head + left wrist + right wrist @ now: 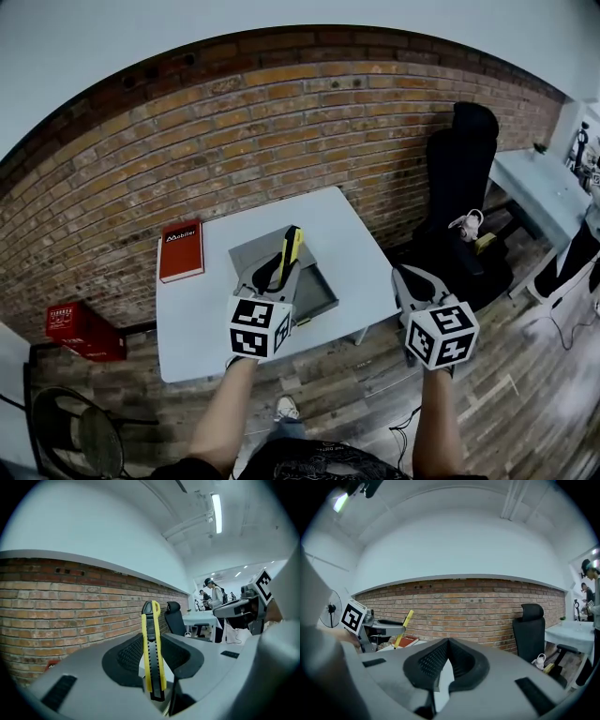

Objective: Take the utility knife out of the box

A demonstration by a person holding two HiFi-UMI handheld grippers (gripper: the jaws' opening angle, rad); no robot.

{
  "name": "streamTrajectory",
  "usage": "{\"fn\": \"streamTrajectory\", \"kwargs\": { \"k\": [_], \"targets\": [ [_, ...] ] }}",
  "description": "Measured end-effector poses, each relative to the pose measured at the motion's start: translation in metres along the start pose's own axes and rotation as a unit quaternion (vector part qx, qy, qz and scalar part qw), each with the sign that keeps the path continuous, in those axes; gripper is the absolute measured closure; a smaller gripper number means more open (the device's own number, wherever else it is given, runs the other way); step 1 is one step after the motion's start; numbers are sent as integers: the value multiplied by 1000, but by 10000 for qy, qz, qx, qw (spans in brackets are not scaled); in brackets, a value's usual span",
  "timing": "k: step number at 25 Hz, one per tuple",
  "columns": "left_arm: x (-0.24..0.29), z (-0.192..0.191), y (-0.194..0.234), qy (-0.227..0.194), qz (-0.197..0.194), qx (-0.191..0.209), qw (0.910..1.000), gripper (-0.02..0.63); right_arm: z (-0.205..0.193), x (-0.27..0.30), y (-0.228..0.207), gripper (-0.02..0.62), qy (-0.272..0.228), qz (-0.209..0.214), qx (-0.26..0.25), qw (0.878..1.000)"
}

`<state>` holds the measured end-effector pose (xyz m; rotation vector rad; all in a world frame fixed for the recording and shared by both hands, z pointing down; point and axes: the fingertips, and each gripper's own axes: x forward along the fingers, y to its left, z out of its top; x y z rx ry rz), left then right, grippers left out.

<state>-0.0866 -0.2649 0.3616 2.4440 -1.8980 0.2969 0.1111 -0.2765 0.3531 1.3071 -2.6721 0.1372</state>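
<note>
Yellow-and-black plastic utility knife [152,653] stands clamped upright in the left gripper [152,639], held so to clear the open grey box [317,286] below; the right gripper [448,641], jaws together and empty, idles right of that box.

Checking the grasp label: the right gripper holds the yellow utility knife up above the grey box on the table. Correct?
No, it is the left gripper that holds the yellow utility knife up above the grey box on the table; the left gripper view shows the knife clamped between its jaws.
</note>
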Motion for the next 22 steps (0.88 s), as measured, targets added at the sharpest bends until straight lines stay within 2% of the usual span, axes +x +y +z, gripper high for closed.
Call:
{"fn": "streamTrajectory", "kwargs": {
  "k": [7, 22],
  "targets": [
    [-19, -12, 11, 98, 255, -200, 9994, 477, 4, 0, 11, 577, -88, 159, -25, 9998],
    [-27, -11, 8, 59, 207, -190, 9996, 477, 5, -6, 13, 577, -106, 92, -70, 9999]
  ]
}}
